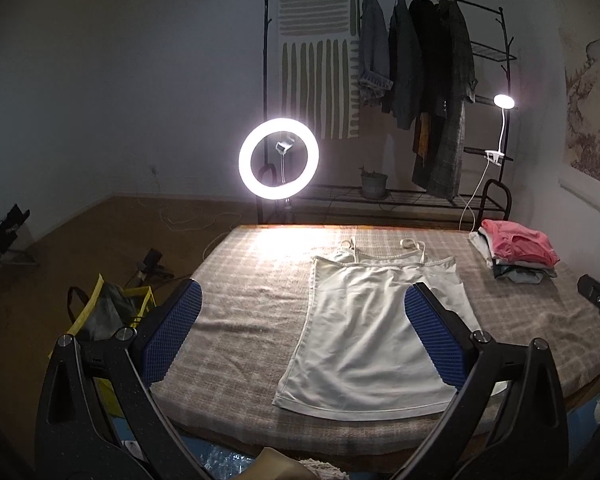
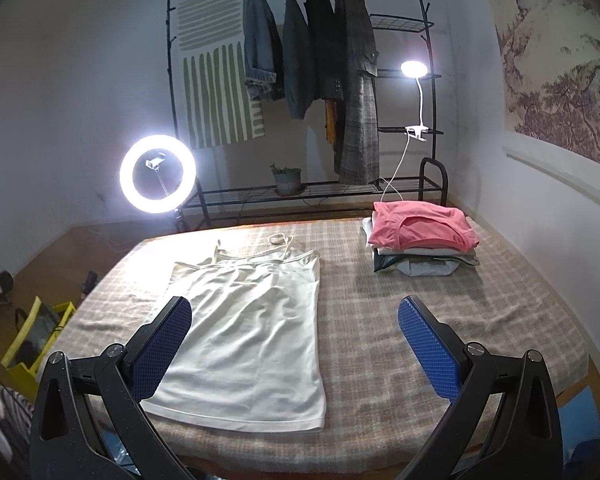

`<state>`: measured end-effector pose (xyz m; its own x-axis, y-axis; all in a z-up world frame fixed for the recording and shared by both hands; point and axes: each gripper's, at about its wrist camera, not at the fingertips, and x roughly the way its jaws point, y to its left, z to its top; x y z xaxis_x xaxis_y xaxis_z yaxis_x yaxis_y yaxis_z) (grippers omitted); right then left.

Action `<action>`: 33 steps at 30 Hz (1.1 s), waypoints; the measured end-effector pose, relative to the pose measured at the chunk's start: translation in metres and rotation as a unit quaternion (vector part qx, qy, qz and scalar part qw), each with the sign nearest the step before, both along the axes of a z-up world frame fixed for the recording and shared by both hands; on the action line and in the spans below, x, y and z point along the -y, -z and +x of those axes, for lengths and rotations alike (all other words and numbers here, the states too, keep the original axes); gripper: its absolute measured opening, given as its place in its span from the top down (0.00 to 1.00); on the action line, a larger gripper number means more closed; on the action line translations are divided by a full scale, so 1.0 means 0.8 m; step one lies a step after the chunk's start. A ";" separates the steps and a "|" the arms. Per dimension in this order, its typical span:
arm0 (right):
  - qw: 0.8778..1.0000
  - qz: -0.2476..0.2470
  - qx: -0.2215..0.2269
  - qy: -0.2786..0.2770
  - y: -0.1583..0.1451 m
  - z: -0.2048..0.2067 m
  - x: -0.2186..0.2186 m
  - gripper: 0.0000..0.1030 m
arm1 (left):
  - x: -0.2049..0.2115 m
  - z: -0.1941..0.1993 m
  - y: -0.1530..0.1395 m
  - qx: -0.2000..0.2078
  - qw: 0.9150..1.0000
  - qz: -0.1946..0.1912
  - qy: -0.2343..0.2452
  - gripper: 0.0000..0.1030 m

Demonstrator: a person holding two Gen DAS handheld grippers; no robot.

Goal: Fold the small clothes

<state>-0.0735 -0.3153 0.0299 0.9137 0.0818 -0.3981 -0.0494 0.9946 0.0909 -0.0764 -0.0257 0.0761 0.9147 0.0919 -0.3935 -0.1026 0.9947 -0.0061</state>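
Observation:
A white strappy camisole [image 1: 364,332] lies flat and spread on the plaid-covered table [image 1: 244,304], hem toward me, straps at the far end. It also shows in the right wrist view [image 2: 252,332]. My left gripper [image 1: 300,312] is open and empty, hovering over the near left part of the camisole. My right gripper [image 2: 294,328] is open and empty, above the camisole's right side and the bare cloth [image 2: 380,320]. A stack of folded clothes with a pink top [image 2: 420,232] sits at the far right of the table; it also shows in the left wrist view [image 1: 516,252].
A lit ring light [image 1: 279,159] stands behind the table's far edge. A clothes rack [image 2: 312,80] with hanging coats and a clip lamp [image 2: 414,70] stands at the back wall. A yellow bag [image 1: 108,312] sits on the floor to the left.

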 end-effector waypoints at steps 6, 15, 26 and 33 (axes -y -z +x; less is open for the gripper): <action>1.000 0.000 0.010 -0.004 -0.010 -0.014 0.005 0.00 | 0.004 -0.021 -0.021 0.016 1.000 0.001 0.006 0.00; 1.000 -0.006 0.009 -0.003 -0.007 -0.024 0.005 0.00 | 0.012 -0.027 -0.019 0.010 1.000 0.006 0.014 0.00; 1.000 -0.006 0.008 0.003 -0.007 -0.030 0.009 0.00 | 0.013 -0.026 -0.018 0.011 1.000 0.006 0.013 0.00; 1.000 -0.008 0.010 0.001 -0.007 -0.028 0.004 0.00 | 0.010 -0.027 -0.019 0.012 1.000 0.004 0.012 0.00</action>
